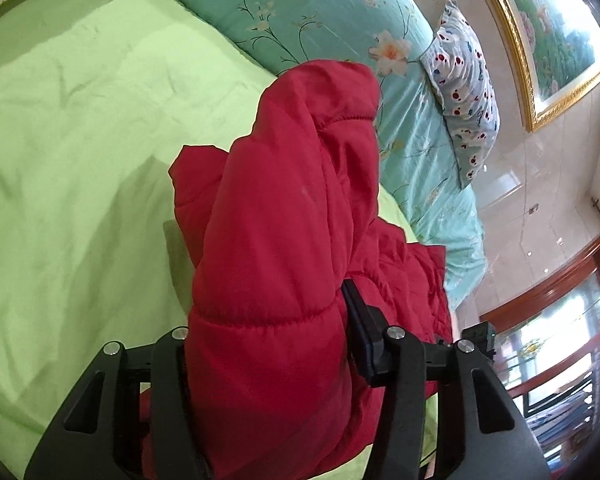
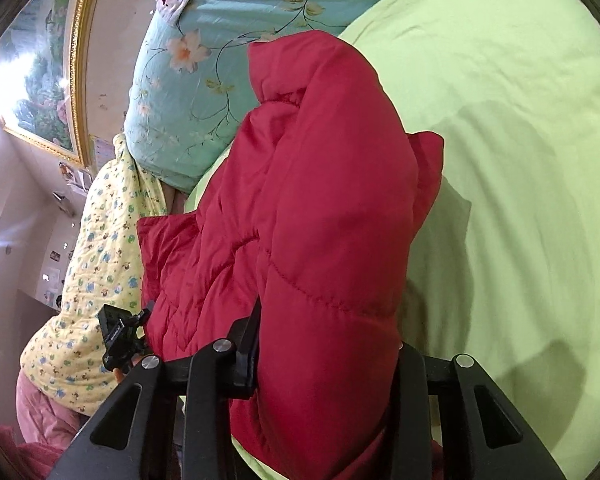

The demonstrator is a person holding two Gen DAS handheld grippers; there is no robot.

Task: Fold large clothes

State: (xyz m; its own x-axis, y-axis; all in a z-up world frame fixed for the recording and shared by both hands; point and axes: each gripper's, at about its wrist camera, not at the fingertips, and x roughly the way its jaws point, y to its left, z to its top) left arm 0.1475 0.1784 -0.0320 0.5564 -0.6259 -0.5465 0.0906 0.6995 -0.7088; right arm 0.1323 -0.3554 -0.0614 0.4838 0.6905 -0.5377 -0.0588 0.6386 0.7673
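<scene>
A red quilted puffer jacket (image 1: pixel 276 216) is lifted over a light green bed sheet (image 1: pixel 72 152). My left gripper (image 1: pixel 268 320) is shut on a thick fold of it; the padded fabric bulges up between the black fingers (image 1: pixel 364 332) and hides the left one. The jacket's lower part trails onto the sheet at the right. In the right wrist view the same jacket (image 2: pixel 324 208) fills the middle, and my right gripper (image 2: pixel 324 344) is shut on another thick fold of it, above the green sheet (image 2: pixel 520 160). The other gripper's tip (image 2: pixel 116 336) shows at the left.
A teal floral duvet (image 1: pixel 300 12) lies bunched at the head of the bed, with a spotted white pillow (image 1: pixel 464 92) against the wall. A gold-framed painting (image 1: pixel 548 36) hangs above. A yellow printed blanket (image 2: pixel 100 272) lies beside the duvet.
</scene>
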